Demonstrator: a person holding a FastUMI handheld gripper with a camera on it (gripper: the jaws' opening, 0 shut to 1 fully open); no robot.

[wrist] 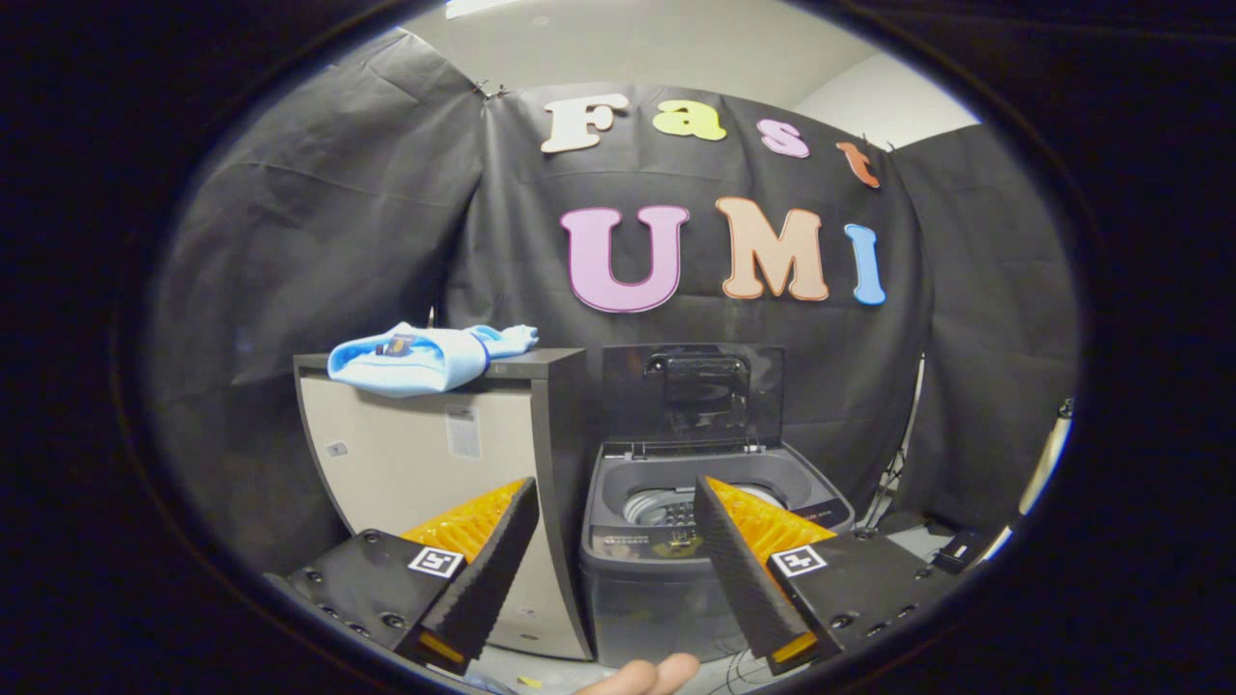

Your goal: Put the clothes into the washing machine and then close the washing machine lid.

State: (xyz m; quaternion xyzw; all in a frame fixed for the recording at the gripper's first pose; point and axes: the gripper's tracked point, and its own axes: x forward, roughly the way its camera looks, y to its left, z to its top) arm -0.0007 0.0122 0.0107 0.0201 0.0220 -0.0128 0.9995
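clothes (425, 357): light-blue folded bundle atop cabinet (425, 454) | washing machine (695, 541): right of cabinet, lid (691, 396) upright | gripper (615, 497): fingers spread, empty

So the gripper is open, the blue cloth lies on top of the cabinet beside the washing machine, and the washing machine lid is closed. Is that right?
Not quite: the gripper view shows the lid standing open, upright behind the drum opening of the washing machine. The rest holds: the gripper is open, holding nothing, and the blue cloth lies on the cabinet beside the machine.
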